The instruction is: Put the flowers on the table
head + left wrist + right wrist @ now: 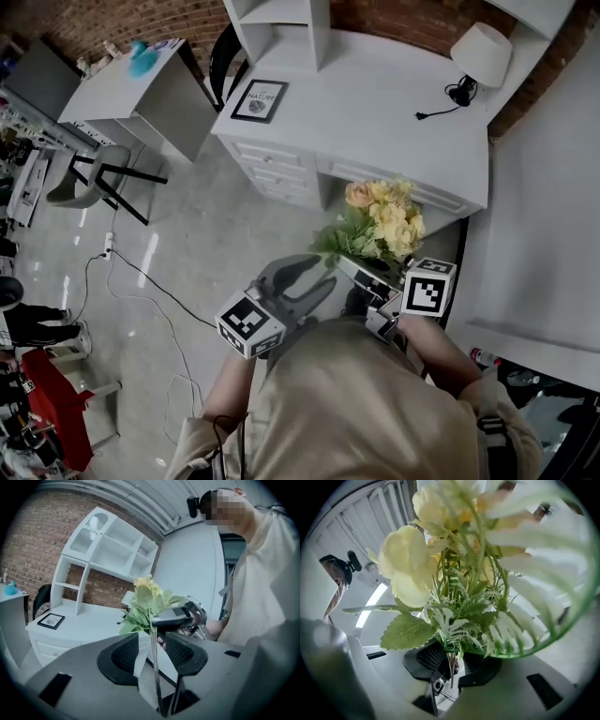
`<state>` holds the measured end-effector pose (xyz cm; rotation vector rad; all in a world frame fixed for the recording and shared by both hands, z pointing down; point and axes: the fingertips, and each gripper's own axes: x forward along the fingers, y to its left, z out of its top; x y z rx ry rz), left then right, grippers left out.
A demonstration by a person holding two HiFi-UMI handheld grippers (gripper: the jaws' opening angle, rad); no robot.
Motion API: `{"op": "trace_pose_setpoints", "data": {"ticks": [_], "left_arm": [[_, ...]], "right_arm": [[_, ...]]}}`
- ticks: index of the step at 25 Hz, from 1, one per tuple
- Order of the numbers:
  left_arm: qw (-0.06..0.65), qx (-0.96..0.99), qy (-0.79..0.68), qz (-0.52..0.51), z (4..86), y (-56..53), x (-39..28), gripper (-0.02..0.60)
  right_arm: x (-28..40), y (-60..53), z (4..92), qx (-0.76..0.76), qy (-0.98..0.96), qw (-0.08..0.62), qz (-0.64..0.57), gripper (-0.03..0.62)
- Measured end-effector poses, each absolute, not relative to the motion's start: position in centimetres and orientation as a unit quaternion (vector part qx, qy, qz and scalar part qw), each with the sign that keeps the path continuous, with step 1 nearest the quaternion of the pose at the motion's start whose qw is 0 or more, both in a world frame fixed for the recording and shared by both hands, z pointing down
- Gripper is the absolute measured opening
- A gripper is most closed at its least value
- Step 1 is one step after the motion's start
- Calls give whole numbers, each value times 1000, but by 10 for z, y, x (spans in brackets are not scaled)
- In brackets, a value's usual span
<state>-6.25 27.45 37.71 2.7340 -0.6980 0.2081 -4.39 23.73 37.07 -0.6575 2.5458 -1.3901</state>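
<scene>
We hold the flowers [380,225] in the air by the white desk's [375,112] front edge. Our right gripper [451,660] clamps their stems (leaves crowd its view), while our left gripper [152,644] stands released, jaws wide around them.

Yellow and peach flowers [386,217] with green leaves, white table [375,112], red-brown brick wall [122,21], grey floor [206,234].

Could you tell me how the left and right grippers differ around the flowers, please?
The left gripper stands open, the flowers' stems loose between its jaws; the right gripper is shut on them. The left sits low on the stems, the right just under the leaves. Both straddle the stems.
</scene>
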Motion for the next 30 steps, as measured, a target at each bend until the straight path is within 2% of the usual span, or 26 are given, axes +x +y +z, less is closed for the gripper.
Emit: {"op": "trace_pose_setpoints", "data": {"ticks": [2, 3, 4, 11, 16, 21, 23, 30], "left_arm": [[148, 953, -251, 85, 380, 270, -54, 172], [146, 951, -258, 86, 380, 268, -51, 152], [146, 950, -264, 84, 380, 265, -49, 86], [159, 947, -260, 103, 386, 256, -26, 63], [204, 936, -277, 67, 380, 238, -14, 51], [269, 916, -299, 8, 375, 231, -15, 35], [284, 907, -310, -16, 371, 228, -16, 35], [314, 878, -351, -89, 358, 201, -37, 34]], "right_arm": [[-46, 237, 370, -212, 869, 65, -442, 101], [-47, 237, 369, -207, 878, 55, -428, 101], [-47, 237, 368, -203, 886, 45, -415, 100], [-29, 229, 372, -191, 907, 7, -375, 98], [-13, 211, 367, -173, 901, 35, -397, 100], [0, 208, 369, -162, 892, 56, -417, 143], [7, 205, 368, -161, 891, 61, -421, 160], [18, 181, 362, -160, 890, 85, -419, 163]]}}
